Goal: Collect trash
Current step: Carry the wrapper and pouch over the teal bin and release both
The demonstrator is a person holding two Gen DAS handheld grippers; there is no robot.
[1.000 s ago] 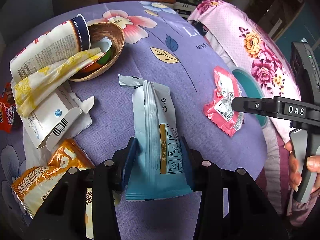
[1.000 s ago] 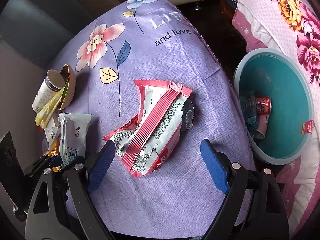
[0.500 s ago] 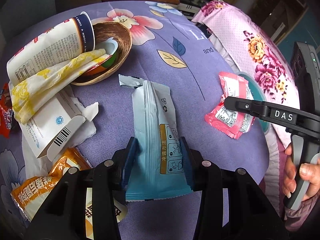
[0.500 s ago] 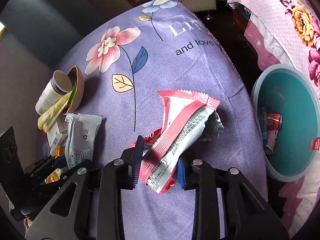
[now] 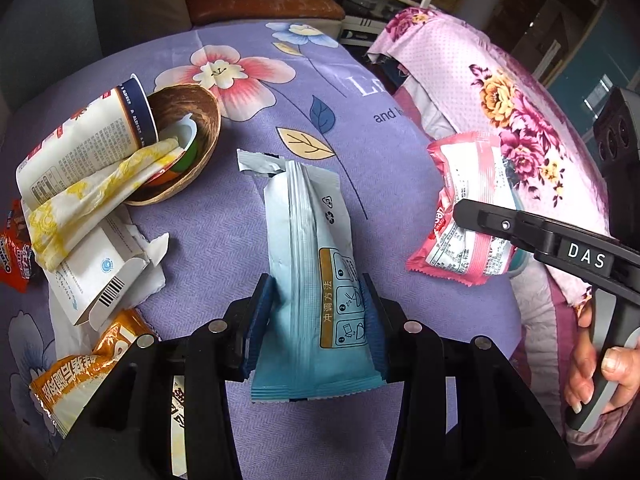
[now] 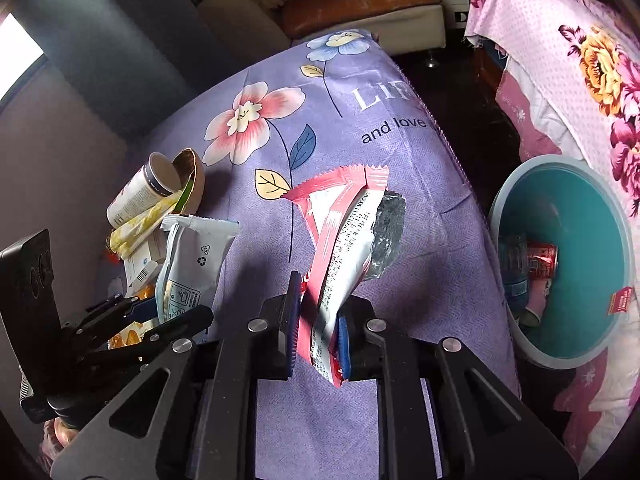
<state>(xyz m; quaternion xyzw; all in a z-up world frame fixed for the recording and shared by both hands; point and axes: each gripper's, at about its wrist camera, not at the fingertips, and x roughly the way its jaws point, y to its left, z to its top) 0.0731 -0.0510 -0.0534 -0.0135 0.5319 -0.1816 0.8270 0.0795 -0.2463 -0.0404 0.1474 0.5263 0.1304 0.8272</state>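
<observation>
A blue-and-white sachet [image 5: 304, 220] hangs lifted over the purple flowered cloth [image 5: 224, 240], with my left gripper [image 5: 316, 296] shut on its lower end. A pink-and-white snack wrapper [image 6: 344, 216] sits between the pads of my right gripper [image 6: 320, 312], whose jaws are closing and squeeze its lower end. The wrapper hangs clear of the cloth. In the left wrist view the same wrapper [image 5: 468, 208] is at the right, under the right gripper's finger [image 5: 500, 224]. A teal bin [image 6: 592, 208] stands off the table's right edge, with a can and bottle inside.
At the left lie a wicker bowl [image 5: 200, 120], a tipped paper canister [image 5: 84, 140], a yellow-stained tissue [image 5: 92, 196], a torn white box [image 5: 96, 272], an orange packet [image 5: 76, 372] and a red wrapper [image 5: 12, 252]. Pink floral fabric [image 5: 500, 92] is at the right. A hand [image 5: 600, 364] holds the right gripper's handle.
My right gripper's wide-open jaws have closed on the pink wrapper and lifted it off the cloth. The left gripper has risen a little, still holding the sachet.
</observation>
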